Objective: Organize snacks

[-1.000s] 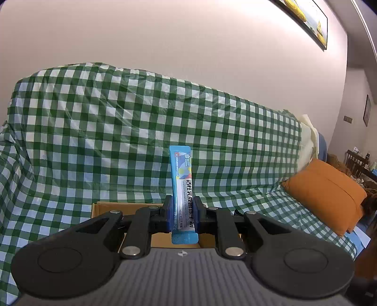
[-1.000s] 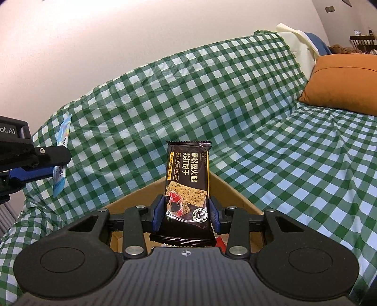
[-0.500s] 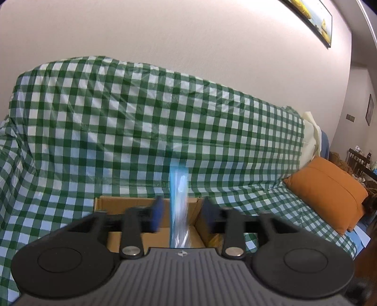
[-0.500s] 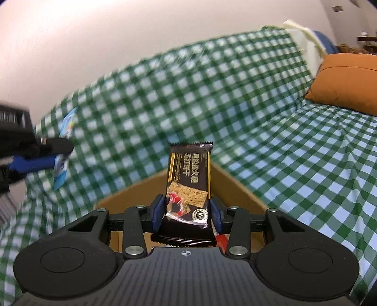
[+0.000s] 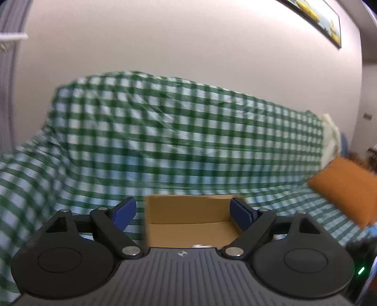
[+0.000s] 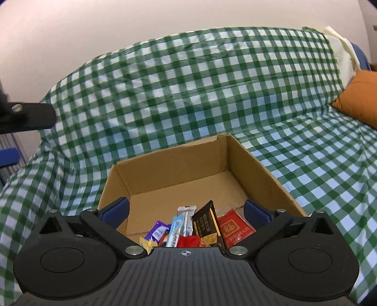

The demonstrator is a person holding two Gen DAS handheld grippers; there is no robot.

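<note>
Both jaws stand wide apart with nothing between them, right hand-held gripper (image 6: 186, 210) over the snacks (image 6: 200, 227) heaped at the near end of the box (image 6: 255, 162), left hand-held gripper (image 5: 183, 210) above its near edge. Best to lift each straight up clear of the walls before swinging off for more, since the box rests on a soft checked sofa cover (image 6: 188, 82) and a knock could tip it

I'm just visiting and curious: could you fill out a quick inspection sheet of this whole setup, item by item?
Surface: sofa under a green checked cover.
Job's things: open cardboard box on the seat; snack packets piled at its near end, including a dark cracker pack and a red packet.
Clutter: nothing seen.
Grippers: left gripper open, empty; right gripper open, empty, above the box.
Cables: nothing seen.
Surroundings: orange cushion, pale wall, framed picture.
</note>
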